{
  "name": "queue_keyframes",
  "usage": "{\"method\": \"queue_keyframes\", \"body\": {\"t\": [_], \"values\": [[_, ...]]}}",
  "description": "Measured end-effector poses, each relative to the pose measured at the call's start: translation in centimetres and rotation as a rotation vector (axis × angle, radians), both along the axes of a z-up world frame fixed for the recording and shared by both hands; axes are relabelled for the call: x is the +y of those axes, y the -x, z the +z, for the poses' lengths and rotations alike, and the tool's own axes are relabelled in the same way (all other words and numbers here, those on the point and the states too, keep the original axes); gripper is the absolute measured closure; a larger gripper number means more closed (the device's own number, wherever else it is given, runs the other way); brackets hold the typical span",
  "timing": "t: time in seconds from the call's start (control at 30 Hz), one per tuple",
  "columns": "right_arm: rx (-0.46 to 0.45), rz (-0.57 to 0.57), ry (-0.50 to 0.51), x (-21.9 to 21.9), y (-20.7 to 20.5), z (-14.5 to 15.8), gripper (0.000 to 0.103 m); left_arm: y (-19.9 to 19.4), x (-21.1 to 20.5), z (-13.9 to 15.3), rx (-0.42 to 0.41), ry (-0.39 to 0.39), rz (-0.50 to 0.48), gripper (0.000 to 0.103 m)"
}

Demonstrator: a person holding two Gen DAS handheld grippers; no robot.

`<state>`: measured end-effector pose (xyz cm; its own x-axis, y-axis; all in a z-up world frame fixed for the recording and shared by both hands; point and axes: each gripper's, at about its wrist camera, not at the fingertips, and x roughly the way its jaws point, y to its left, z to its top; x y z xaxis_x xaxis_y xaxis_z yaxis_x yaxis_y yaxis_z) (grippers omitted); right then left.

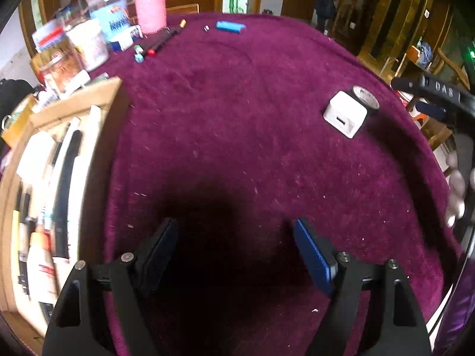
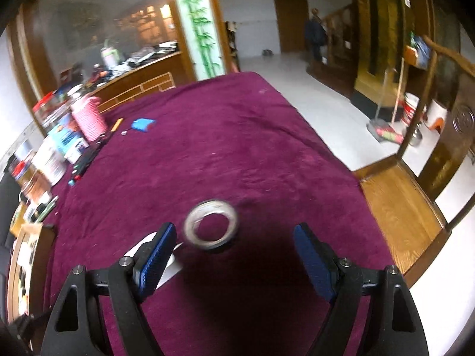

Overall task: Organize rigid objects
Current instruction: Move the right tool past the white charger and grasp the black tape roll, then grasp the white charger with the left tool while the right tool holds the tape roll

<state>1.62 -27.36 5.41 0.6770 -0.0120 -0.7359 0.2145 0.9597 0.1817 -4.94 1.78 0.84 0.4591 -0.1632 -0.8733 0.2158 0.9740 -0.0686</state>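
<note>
Both jaws spread w/ nothing held over maroon cloth [image 1: 237, 118]; blurry tape roll [image 2: 211, 226], prob; wood-panelled rm

1. A tape roll [image 1: 365, 98] is set on the tablecloth [image 1: 237, 136], touching a charger block [image 1: 344, 115].
2. A box [image 1: 41, 184] is placed at the table's left edge.
3. Jars [image 1: 89, 41] are grouped behind the box.

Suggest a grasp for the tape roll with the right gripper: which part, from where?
Probably best to pinch the tape roll across its outer wall, coming from above. It lies flat on the purple cloth with its hole facing up, and the right gripper is already open just short of it. The white box touches its left side, so turn the fingers clear of that side.
</note>
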Motion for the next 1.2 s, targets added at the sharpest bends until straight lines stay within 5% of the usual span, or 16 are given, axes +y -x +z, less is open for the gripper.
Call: {"method": "queue_keyframes", "body": {"t": [0.23, 0.37, 0.53, 0.63, 0.83, 1.0, 1.2], "values": [[0.065, 0.023, 0.030, 0.1, -3.2, -1.4, 0.020, 0.3, -1.4, -0.6, -0.031, -0.068, -0.051, 0.009], [0.103, 0.032, 0.071, 0.8, -4.1, -2.7, 0.038, 0.0, -1.6, -0.9, -0.022, -0.057, -0.072, 0.000], [0.151, 0.039, 0.081, 0.9, -4.8, -4.2, 0.059, 0.0, -1.7, -0.9, -0.020, -0.061, -0.075, 0.000], [0.144, 0.042, 0.101, 1.2, -4.9, -4.2, 0.062, 0.0, -1.8, -0.9, -0.019, -0.065, -0.077, 0.000], [0.134, 0.038, 0.100, 1.3, -4.5, -4.2, 0.090, -0.7, -2.2, -0.8, 0.027, -0.060, -0.061, 0.000], [0.126, 0.033, 0.064, 0.8, -4.3, -4.2, 0.090, -2.7, -3.6, 0.2, 0.061, 0.052, -0.092, 0.000], [0.115, 0.031, 0.079, 0.9, -4.0, -4.3, 0.090, -5.1, -9.6, 1.5, -0.094, -0.072, -0.211, 0.000]]}}
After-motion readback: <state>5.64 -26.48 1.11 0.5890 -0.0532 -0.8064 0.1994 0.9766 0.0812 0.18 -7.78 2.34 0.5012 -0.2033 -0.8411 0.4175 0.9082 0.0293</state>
